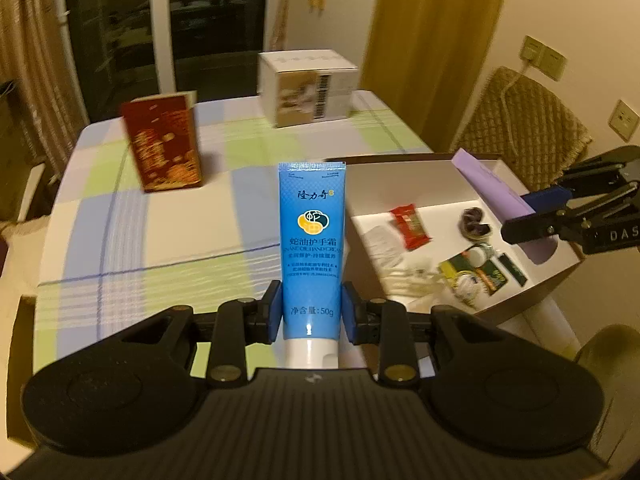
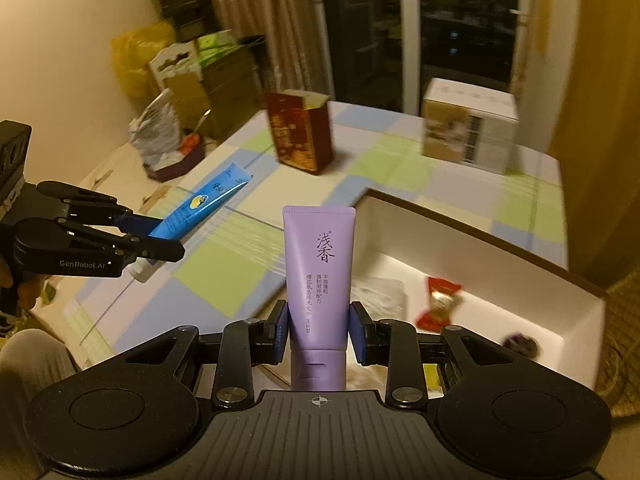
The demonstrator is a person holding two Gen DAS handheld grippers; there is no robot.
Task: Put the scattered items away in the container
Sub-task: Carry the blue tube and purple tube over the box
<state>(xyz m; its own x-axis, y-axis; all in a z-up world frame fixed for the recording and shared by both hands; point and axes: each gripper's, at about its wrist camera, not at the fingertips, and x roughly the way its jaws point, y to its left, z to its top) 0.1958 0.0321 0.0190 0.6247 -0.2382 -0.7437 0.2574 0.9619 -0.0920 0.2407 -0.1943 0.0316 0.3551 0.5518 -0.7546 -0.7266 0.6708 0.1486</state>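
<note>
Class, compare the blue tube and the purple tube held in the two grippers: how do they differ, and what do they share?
Colour: the blue tube is bright blue with a white cap; the purple tube is lilac all over, cap included.
Holder: the left hand-held gripper clamps the blue tube, the right hand-held gripper the purple tube.
Place: the purple tube hangs over the white box; the blue tube is beside it.
Shared: both gripped near the cap.

At frame centre, the left gripper [image 1: 311, 310] clamps a blue hand-cream tube [image 1: 312, 240] above the checked tablecloth [image 1: 160, 232]. At right, the right gripper [image 1: 532, 216] holds a purple tube [image 1: 492, 188] over the white container [image 1: 440, 188], where a red sachet [image 1: 410, 227] lies.
</note>
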